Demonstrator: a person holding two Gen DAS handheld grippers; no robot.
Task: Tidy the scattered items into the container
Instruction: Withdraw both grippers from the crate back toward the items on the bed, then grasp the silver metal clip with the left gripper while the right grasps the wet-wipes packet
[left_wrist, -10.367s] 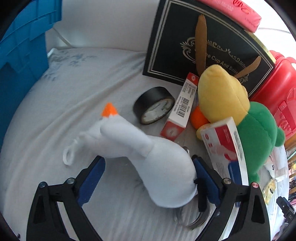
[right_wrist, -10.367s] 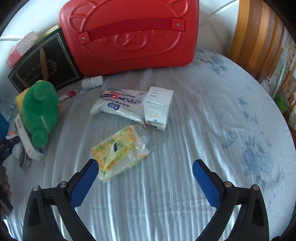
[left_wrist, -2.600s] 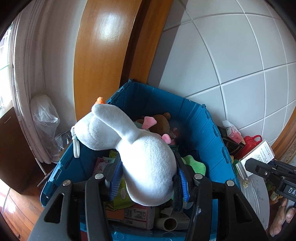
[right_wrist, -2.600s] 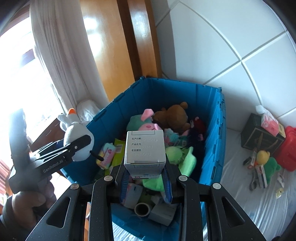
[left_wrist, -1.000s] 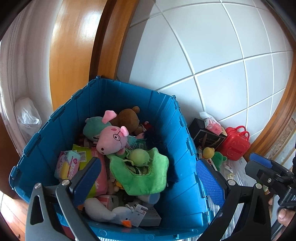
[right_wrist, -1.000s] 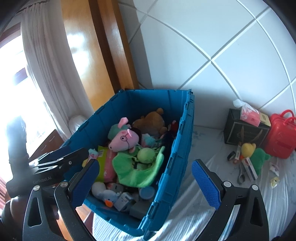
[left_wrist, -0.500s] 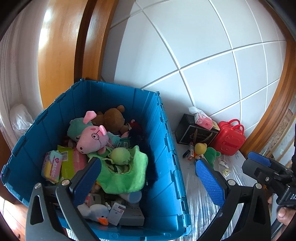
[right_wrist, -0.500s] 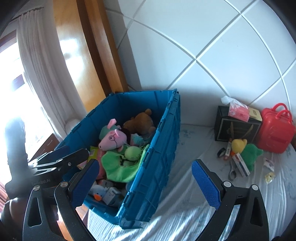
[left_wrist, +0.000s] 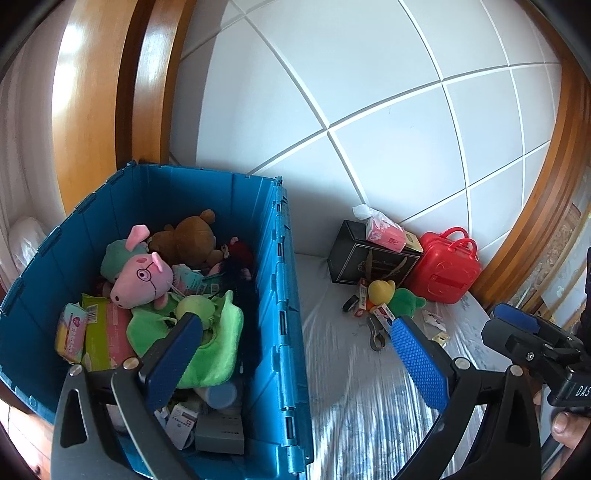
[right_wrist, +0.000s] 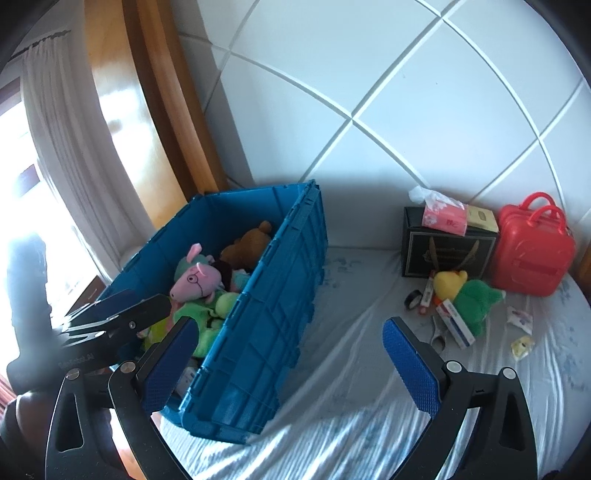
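A blue crate (left_wrist: 284, 295) (right_wrist: 273, 302) full of plush toys and boxes stands on the bed at the left. A pink pig plush (left_wrist: 142, 275) (right_wrist: 195, 282) lies on top. Scattered items lie to the right: a yellow-and-green plush (left_wrist: 395, 295) (right_wrist: 467, 291), a red-and-white box (right_wrist: 456, 326), a black tape roll (right_wrist: 413, 299), metal clippers (left_wrist: 376, 330) and small packets (right_wrist: 522, 345). My left gripper (left_wrist: 295, 354) is open and empty above the crate's right wall. My right gripper (right_wrist: 291, 354) is open and empty, high over the bed beside the crate.
A black gift box (right_wrist: 447, 251) with a pink tissue pack (right_wrist: 445, 218) and a red bear-face case (right_wrist: 532, 251) stand against the white padded headboard. A wooden frame (right_wrist: 155, 122) and curtain (right_wrist: 62, 147) are at the left. The other gripper shows at each view's edge.
Both grippers, open and empty, have swung right, away from over the crate toward the bed. The scattered items now sit nearer the middle of both views.
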